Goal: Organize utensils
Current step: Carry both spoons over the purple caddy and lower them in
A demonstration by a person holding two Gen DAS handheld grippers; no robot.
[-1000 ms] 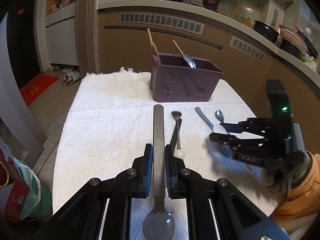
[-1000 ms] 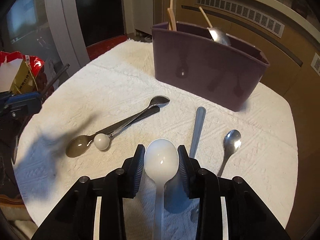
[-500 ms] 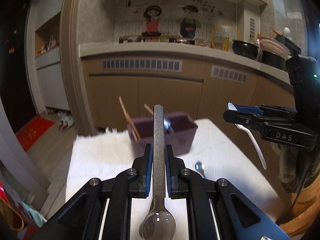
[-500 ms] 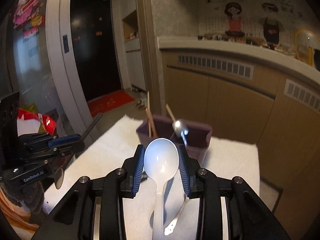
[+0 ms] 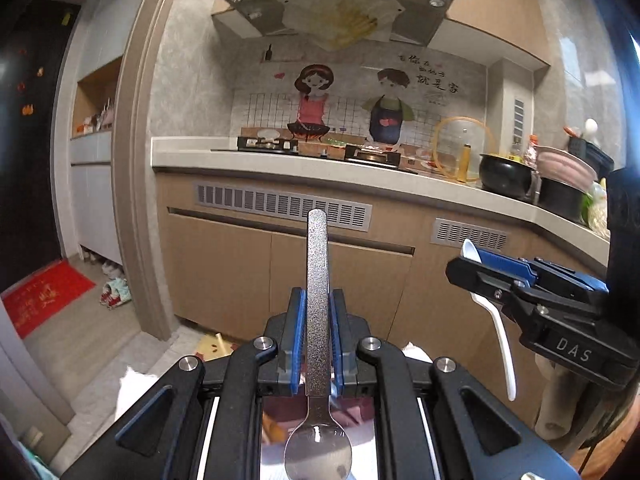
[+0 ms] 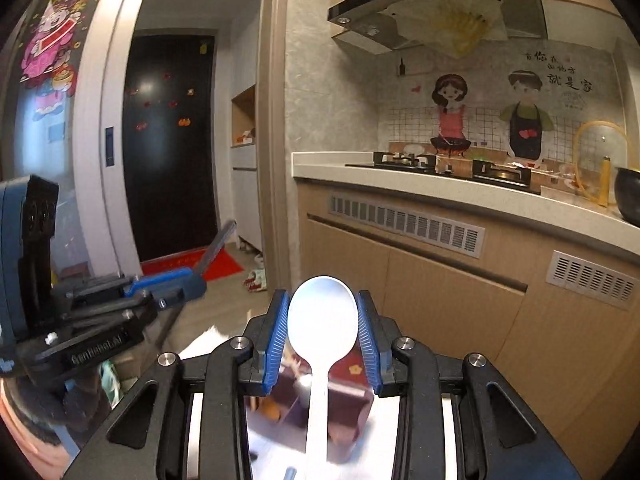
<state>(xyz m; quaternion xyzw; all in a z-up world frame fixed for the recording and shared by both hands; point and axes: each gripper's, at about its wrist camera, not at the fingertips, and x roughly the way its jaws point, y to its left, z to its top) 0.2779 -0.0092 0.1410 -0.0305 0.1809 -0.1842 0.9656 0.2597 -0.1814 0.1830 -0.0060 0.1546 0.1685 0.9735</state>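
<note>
Both tools are loaded and lifted, so the step in hand looks like the carry to the purple holder (image 6: 352,416), which shows only as a blurred dark shape low behind the right gripper's frame, at about six o'clock in that view; to do it well, I judge each utensil should be brought over the open top of the holder, tipped so one end points down, and let go only once that end is inside the rim; one at a time would be safer, since the two tools ride near each other and could knock together; the left gripper (image 5: 318,340) has its blue pads closed narrow on the flat handle of the metal spoon (image 5: 318,450), handle pointing out toward twelve o'clock and bowl back under the camera; the right gripper (image 6: 322,336) is clamped on the bowl of the white plastic spoon (image 6: 322,324), whose handle trails back toward six o'clock; in the left view that tool sits at three o'clock with the white handle hanging below it; compared with a second ago, both grips are unchanged, but both views have swung from the white towel (image 5: 136,376) and the loose spoons on it up to the kitchen counter (image 5: 280,162) and wall, so the table has all but dropped out of sight.
</note>
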